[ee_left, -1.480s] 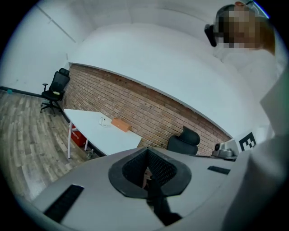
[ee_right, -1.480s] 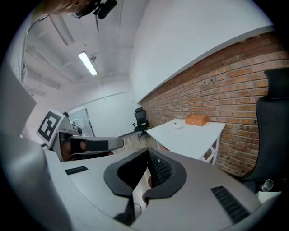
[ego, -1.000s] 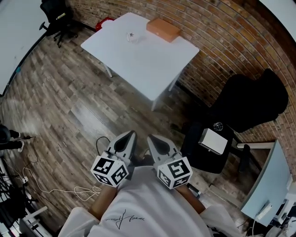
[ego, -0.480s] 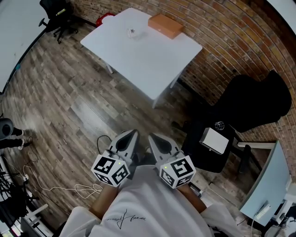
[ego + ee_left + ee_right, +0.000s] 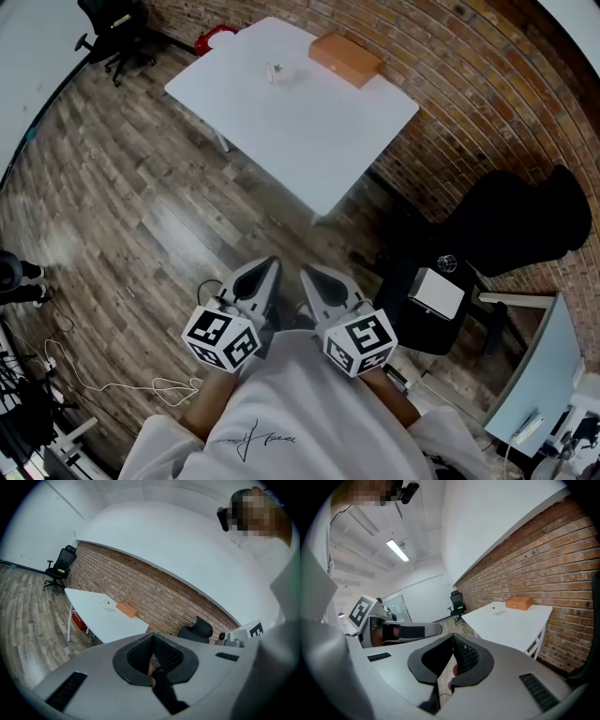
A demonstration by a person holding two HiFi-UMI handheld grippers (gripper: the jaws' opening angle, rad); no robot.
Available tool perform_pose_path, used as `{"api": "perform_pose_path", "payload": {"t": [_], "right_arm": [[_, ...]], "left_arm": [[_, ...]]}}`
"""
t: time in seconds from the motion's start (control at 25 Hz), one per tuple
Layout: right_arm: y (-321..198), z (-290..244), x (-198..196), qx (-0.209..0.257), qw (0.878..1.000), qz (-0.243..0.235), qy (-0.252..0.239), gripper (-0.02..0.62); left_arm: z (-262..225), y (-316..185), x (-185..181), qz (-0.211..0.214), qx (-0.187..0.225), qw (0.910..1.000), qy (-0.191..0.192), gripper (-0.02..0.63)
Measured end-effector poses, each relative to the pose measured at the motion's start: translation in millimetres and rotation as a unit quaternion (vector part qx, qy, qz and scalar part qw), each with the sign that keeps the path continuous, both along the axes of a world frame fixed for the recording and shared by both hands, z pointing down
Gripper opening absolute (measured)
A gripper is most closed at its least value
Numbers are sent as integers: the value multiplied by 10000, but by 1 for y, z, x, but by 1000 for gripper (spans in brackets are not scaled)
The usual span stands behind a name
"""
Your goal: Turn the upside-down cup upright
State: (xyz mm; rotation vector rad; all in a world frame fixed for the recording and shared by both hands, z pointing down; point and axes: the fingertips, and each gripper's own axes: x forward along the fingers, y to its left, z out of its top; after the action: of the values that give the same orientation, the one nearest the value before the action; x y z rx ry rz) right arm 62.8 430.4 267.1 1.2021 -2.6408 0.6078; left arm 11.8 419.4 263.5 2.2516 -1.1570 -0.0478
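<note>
Head view peers steeply down past left gripper [image 5: 266, 270] and right gripper [image 5: 309, 279], table [image 5: 300, 141] far ahead; both gripper views look across the room at that same distant table.

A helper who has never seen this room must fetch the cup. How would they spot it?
Find the white table beside the brick wall. At its far end sit two things: an orange box and, just left of it in the head view, the cup. The cup is small and see-through, unlike the bigger solid orange box.
</note>
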Motion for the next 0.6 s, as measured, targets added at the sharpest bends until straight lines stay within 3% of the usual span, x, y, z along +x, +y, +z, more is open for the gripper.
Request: {"api": "perform_pose_path", "payload": {"t": [0.6], "right_arm": [[-64, -14, -60, 94, 9994, 301, 169, 20]], "left_arm": [[-9, -66, -56, 219, 121, 9994, -225, 9]]}}
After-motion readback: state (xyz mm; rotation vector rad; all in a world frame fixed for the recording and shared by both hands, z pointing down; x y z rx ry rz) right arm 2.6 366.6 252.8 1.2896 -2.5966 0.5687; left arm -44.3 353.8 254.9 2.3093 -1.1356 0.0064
